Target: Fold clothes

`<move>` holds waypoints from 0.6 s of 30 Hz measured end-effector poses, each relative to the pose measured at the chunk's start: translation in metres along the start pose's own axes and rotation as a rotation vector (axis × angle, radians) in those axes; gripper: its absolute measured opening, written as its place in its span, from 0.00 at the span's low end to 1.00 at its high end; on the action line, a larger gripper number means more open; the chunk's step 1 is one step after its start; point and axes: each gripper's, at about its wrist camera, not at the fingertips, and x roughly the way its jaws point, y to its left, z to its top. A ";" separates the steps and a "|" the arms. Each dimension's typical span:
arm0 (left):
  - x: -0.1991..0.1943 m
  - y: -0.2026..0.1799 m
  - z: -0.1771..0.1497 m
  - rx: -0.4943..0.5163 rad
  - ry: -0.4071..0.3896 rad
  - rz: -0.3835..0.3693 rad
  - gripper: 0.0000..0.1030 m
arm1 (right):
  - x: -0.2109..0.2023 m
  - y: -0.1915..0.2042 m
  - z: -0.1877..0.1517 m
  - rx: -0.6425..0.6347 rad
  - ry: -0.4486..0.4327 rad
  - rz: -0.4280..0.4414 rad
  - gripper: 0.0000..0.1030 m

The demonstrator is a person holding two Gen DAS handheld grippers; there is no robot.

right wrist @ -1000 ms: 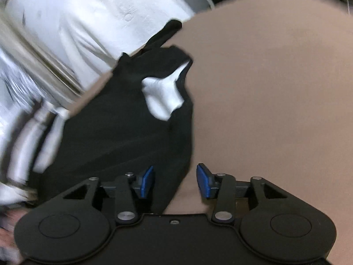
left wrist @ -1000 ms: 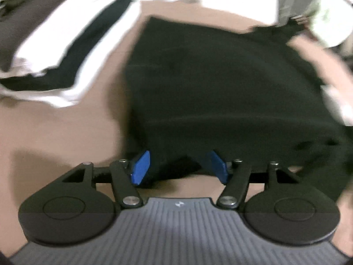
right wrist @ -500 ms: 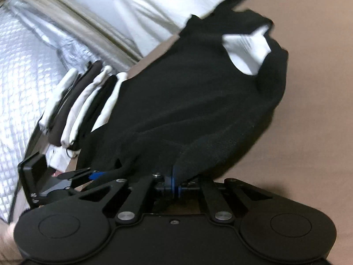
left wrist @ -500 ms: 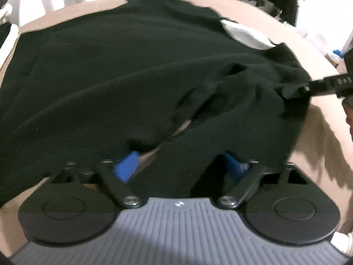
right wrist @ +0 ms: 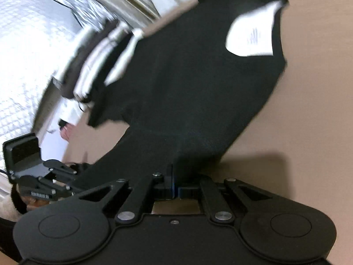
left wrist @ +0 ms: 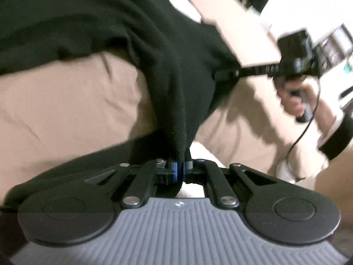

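A black garment (left wrist: 92, 17) with a white label (left wrist: 183, 6) inside the collar lies on a tan surface (left wrist: 66, 97). My left gripper (left wrist: 180, 172) is shut on its near edge, which is lifted into a bunched fold. In the right wrist view the same garment (right wrist: 198, 77) with its white label (right wrist: 251, 37) stretches away, and my right gripper (right wrist: 175, 187) is shut on another part of its edge. The right gripper also shows in the left wrist view (left wrist: 225, 74), pinching the cloth. The left gripper shows at lower left in the right wrist view (right wrist: 64, 181).
A stack of folded black and white clothes (right wrist: 99, 66) lies at the left beyond the garment. A silver quilted sheet (right wrist: 26, 66) hangs behind it. Tan surface (right wrist: 308, 121) extends to the right. A hand (left wrist: 297, 99) holds the right gripper's handle.
Both grippers went from open beside the garment's edge to shut on it. The right one closed first, then the left. The gripped edge now rises off the surface.
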 end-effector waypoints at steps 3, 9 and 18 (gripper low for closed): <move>0.005 -0.001 0.006 0.013 0.039 0.038 0.06 | 0.008 0.010 -0.002 -0.072 0.024 -0.057 0.06; -0.075 0.037 0.024 -0.125 -0.200 0.061 0.71 | -0.020 0.013 0.012 -0.090 -0.028 -0.128 0.47; -0.129 0.202 0.025 -0.601 -0.313 0.445 0.91 | -0.040 -0.067 0.031 0.300 -0.275 -0.061 0.53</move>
